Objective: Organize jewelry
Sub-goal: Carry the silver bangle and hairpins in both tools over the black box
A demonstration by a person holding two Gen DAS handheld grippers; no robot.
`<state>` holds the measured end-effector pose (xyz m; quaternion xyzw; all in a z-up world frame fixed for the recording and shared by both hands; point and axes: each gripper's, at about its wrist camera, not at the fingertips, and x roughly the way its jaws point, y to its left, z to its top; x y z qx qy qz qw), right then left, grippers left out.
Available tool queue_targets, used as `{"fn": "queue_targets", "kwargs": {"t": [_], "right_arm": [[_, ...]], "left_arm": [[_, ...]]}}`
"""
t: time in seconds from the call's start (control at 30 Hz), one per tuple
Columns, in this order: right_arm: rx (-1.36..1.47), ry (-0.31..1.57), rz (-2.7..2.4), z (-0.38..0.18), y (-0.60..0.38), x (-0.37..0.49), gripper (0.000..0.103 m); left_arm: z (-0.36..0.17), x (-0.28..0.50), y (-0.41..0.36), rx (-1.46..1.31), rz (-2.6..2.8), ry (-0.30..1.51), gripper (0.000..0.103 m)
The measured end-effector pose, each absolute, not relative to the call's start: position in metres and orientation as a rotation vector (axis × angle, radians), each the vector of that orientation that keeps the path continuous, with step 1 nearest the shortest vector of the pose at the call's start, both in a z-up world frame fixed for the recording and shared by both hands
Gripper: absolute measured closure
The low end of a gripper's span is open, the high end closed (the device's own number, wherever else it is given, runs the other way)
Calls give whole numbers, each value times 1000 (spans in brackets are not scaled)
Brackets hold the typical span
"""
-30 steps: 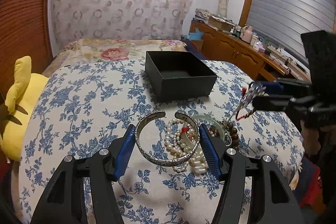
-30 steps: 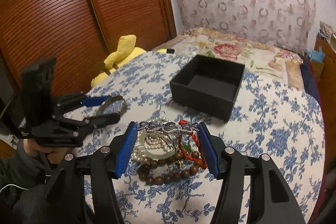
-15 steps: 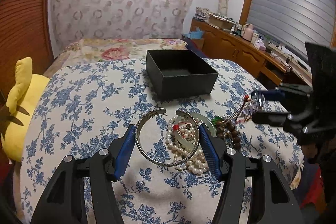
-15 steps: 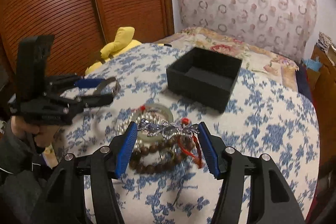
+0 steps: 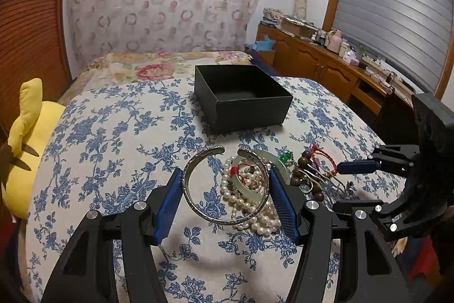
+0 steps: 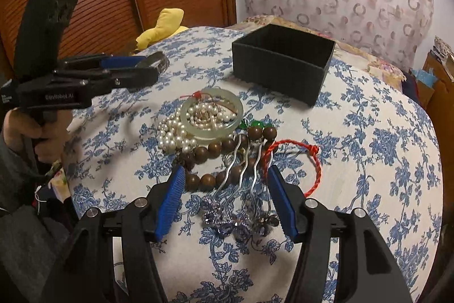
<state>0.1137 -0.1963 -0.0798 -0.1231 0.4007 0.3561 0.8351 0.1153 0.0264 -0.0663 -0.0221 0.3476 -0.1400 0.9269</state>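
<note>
1. Left claw (image 5: 225,196) pinches the engraved silver cuff bracelet (image 5: 224,186) aloft, presumably bound for the open black box (image 5: 242,97) at twelve o'clock.
2. Right claw (image 6: 225,199), spread, straddles the silver hair comb (image 6: 241,189).

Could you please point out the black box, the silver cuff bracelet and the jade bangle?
black box (image 5: 252,111), left wrist view, front wall.
silver cuff bracelet (image 5: 189,190), left wrist view, left side of band.
jade bangle (image 6: 237,121), right wrist view, right side of ring.
</note>
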Motion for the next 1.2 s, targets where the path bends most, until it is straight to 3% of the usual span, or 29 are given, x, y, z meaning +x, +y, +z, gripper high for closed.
{"fn": "queue_targets", "kwargs": {"t": [0.3, 0.5, 1.2], "right_arm": [[-293, 893, 668, -99, -201, 111, 34], [-304, 892, 662, -102, -201, 108, 38], [-245, 684, 650, -12, -234, 121, 38]], "left_arm": [[-71, 114, 21, -45, -289, 720, 45], [-72, 113, 19, -41, -294, 722, 45], [-48, 142, 0, -15, -309, 686, 45]]}}
